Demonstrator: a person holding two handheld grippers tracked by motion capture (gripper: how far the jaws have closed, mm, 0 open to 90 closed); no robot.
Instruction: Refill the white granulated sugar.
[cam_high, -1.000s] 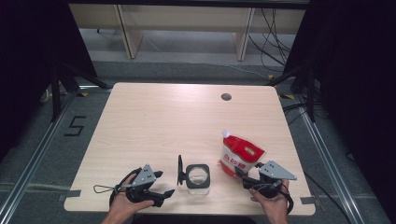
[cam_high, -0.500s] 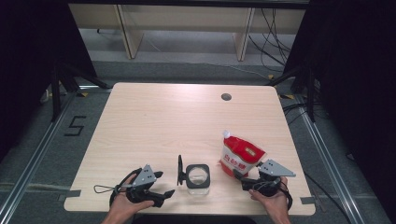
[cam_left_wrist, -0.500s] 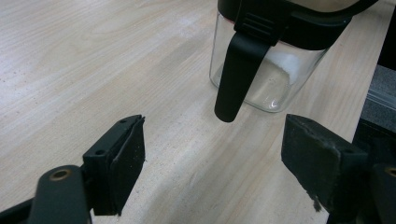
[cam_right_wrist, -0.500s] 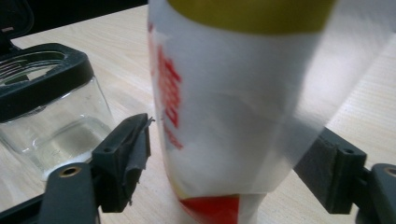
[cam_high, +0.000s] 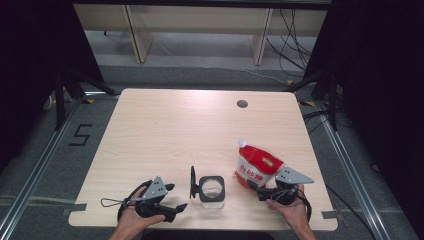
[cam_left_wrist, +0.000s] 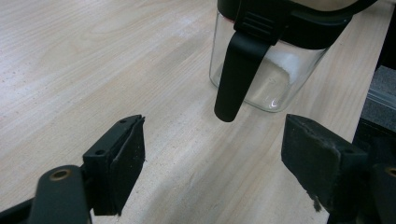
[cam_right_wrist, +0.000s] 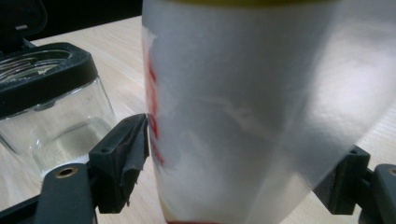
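From the high view, the wooden table (cam_high: 165, 130) carries a glass jar (cam_high: 212, 188) with a black rim and its lid (cam_high: 192, 182) swung up on edge at its nine o'clock side; a red and white pouch (cam_high: 257, 166) with a white spout stands at the jar's three o'clock, just beside it. The left gripper (cam_high: 172, 200) rests in the person's left hand (cam_high: 131, 222) at the jar's eight o'clock, jaws parted with nothing between them. The right gripper (cam_high: 257, 189) sits at the pouch's six o'clock edge, held by the right hand (cam_high: 292, 212). In the left gripper view the two black jaws stand wide apart over bare wood – the jar (cam_left_wrist: 275, 65) sits at one o'clock, its black clasp (cam_left_wrist: 236, 74) hanging down the glass, untouched. In the right gripper view the pouch (cam_right_wrist: 261, 116) stands between the jaws, which have just been opening – the left pad lies right at its edge, whether touching I cannot tell; the right jaw is partly hidden behind the film, so no firm grip shows; the jar (cam_right_wrist: 51, 107) lies at ten o'clock
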